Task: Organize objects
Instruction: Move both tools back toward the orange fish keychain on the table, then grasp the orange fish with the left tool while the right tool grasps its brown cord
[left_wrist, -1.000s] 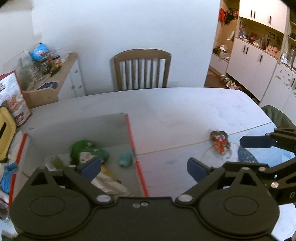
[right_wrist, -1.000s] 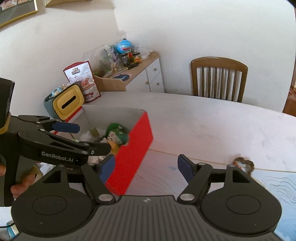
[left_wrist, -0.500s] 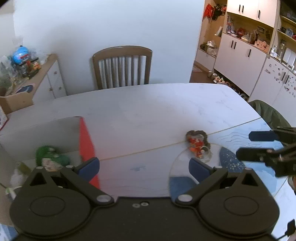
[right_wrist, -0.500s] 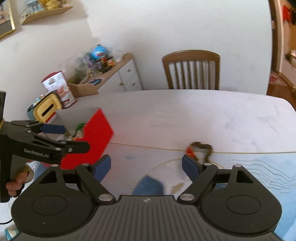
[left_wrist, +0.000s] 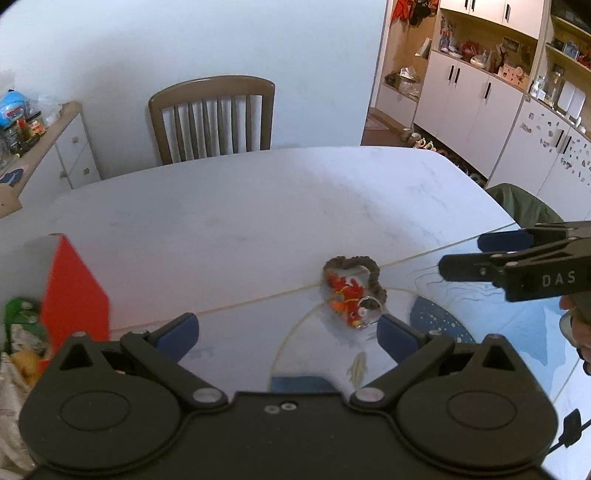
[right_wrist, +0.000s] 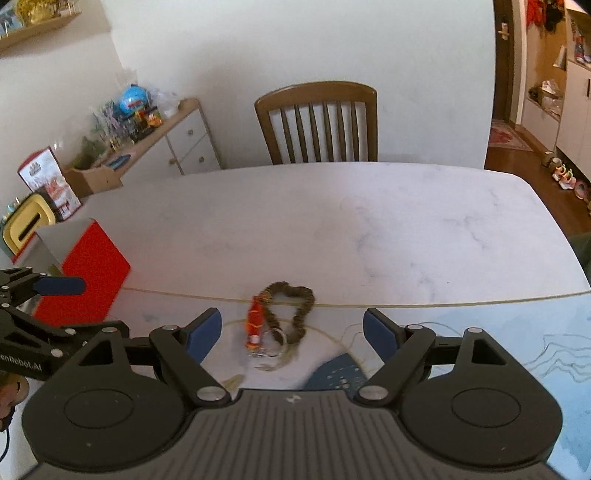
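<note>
Brown scrunchie (right_wrist: 291, 310) w/ red keychain toy (right_wrist: 255, 326) lies on white tabletop (right_wrist: 332, 225), right of red box (right_wrist: 83, 277). Left claw (left_wrist: 288, 338) & right claw (right_wrist: 291, 336) both wide, empty, just above it.

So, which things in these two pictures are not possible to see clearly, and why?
- Inside of the red and white cardboard box: left wrist view, cut off by the left edge and hidden by the left tool; green and yellow items are blurred.
- Small red and orange toy on a brown scrunchie: too small to identify in either view.
- Hand holding the right tool: mostly outside the frame.
</note>
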